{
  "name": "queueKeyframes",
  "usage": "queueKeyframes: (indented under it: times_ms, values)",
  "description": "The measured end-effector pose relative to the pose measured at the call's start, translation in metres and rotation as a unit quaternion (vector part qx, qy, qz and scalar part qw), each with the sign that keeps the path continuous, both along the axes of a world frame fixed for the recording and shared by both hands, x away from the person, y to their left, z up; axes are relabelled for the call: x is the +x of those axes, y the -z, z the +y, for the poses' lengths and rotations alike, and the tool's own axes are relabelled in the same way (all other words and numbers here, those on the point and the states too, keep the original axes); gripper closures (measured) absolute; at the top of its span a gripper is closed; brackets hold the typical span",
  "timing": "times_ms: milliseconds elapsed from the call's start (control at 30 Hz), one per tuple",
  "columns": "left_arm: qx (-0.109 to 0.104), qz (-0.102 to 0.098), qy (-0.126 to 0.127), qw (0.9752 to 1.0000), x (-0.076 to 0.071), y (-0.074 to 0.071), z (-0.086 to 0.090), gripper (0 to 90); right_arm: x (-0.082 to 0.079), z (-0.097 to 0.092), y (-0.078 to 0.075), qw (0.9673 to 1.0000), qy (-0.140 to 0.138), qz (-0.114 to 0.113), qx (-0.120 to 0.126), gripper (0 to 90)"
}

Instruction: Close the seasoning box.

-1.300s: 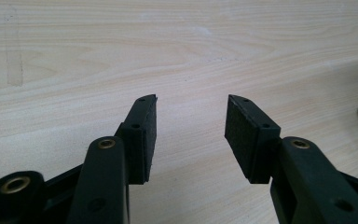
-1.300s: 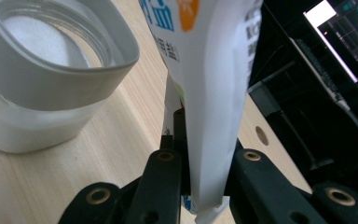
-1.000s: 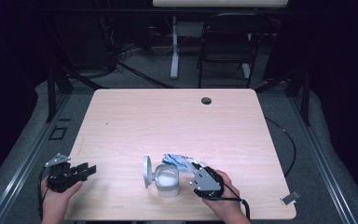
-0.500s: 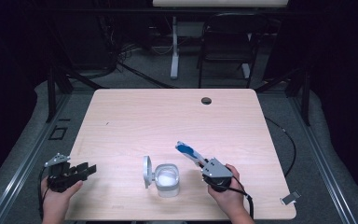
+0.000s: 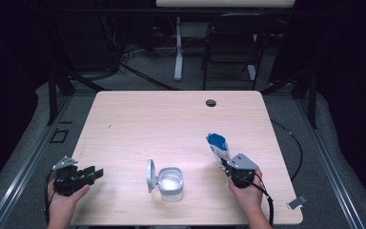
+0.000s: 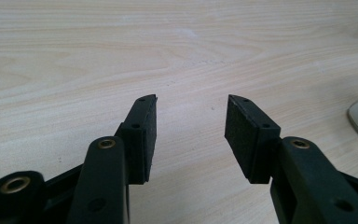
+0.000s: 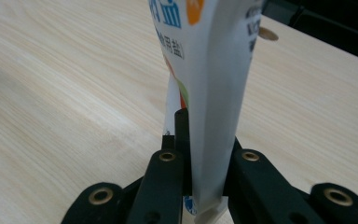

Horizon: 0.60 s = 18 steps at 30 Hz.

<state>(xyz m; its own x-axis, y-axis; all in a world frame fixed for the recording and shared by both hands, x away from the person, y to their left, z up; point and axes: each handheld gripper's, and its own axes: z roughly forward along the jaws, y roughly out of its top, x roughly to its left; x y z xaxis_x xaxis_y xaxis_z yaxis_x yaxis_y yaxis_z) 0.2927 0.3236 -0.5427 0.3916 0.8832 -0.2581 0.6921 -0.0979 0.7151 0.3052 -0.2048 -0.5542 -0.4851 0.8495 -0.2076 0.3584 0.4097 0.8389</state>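
Right gripper pinching a blue-and-white packet near its lower end, held above the table right of the open white tub. Tub lid standing at its left. Left gripper spread, nothing between pads, low at table's near-left corner.

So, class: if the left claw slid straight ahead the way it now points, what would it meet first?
Probably the open white container. In the high view the left claw, open and empty, points right across the table toward the container's raised lid. Its own view shows bare wood ahead, so it may pass just beside it.
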Motion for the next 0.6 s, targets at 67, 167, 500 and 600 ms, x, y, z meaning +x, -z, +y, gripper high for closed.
queueKeyframes:
  times_ms: [67, 167, 500, 600]
  values:
    - [0.0, -0.001, 0.001, 1.0, 0.0001, 0.0, -0.0001, 54.2, 0.0021, -0.0005, 0.004, 0.9999, 0.003, 0.01, 0.006, 85.4]
    - [0.001, -0.001, 0.002, 1.0, -0.0001, 0.0001, 0.0005, 54.2, 0.0027, -0.0007, 0.0044, 0.9998, 0.005, 0.017, 0.005, 85.3]
    - [-0.003, -0.008, 0.003, 1.0, -0.0007, -0.0006, 0.0007, 54.2, 0.0012, -0.0011, 0.0041, 0.9998, 0.006, 0.02, -0.002, 81.4]
    - [-0.002, -0.005, 0.006, 1.0, -0.0009, -0.0021, 0.0008, 54.2, 0.0, -0.0016, 0.005, 0.9998, 0.006, 0.02, -0.003, 79.8]
